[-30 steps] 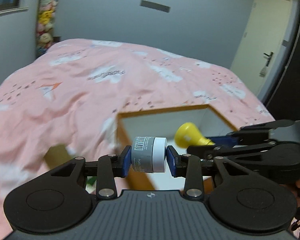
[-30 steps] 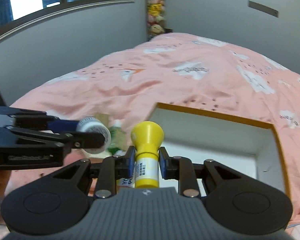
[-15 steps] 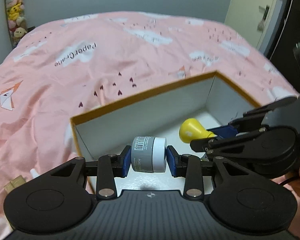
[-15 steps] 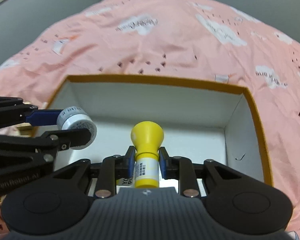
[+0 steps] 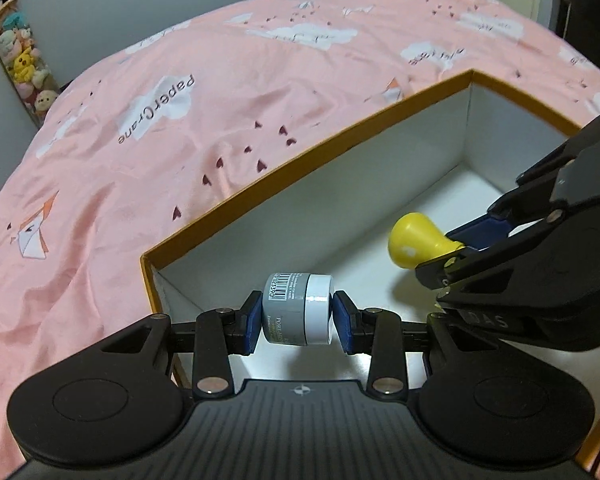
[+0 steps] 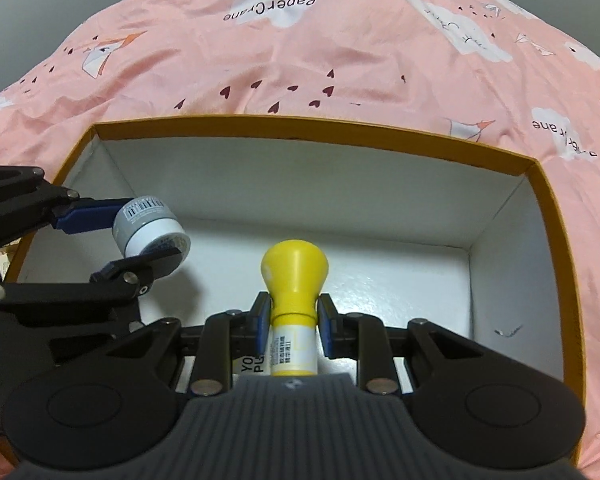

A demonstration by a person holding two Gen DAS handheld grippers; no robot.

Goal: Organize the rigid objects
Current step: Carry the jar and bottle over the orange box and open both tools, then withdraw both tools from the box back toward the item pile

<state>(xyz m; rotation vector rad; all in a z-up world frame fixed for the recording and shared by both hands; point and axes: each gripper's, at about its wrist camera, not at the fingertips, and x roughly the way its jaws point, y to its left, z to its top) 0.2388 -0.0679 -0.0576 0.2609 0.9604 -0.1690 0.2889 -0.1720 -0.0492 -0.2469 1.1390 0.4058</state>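
While both of our claws hang over the open box on the pink bed, each one is clenched on a thing. Our left claw squeezes a little grey jar with a white lid, lying sideways between the blue pads. It is up in the air above the box's white floor, near the corner at about 8 o'clock in the right view. Our right claw grips a yellow bottle by its neck, with the round yellow cap pointing away from us toward 12 o'clock. It floats over the middle of the box.

We think we are at the putting-in step: both things are above the box but not resting in it. Next, we should lower each one until it touches the floor of the box, then let go. The jar is round and could roll, so we should set it down softly. The two claws are close, so we must keep them apart.
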